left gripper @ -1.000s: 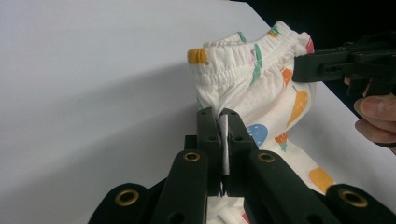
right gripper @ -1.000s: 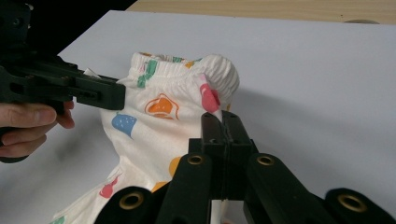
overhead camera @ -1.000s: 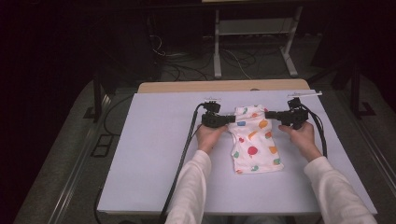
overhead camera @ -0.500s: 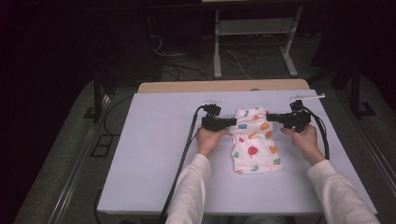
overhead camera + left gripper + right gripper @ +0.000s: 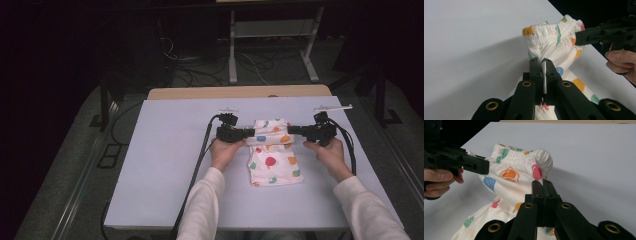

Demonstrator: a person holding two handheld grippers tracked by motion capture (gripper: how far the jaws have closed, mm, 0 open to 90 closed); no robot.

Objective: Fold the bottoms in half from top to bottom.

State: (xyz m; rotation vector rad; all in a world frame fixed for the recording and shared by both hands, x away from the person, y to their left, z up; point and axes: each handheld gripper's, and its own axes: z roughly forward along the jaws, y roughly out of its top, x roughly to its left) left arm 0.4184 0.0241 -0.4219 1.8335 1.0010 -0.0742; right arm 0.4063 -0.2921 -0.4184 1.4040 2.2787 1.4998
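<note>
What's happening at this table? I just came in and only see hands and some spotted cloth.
A person at a white table holds a pair of tongs in each hand and is working on a small white garment with colourful prints. The left tongs are shut on one side of its elastic waistband, and the right tongs are shut on the opposite side. The waistband end is lifted and stretched between them, while the rest of the garment lies on the table toward the person.

Left tongs (image 5: 542, 62) and right tongs (image 5: 543, 183): matte black jaws with brass-ringed pivot holes. Black cables (image 5: 200, 160) trail from each. Sleeves (image 5: 202, 210) white.
</note>
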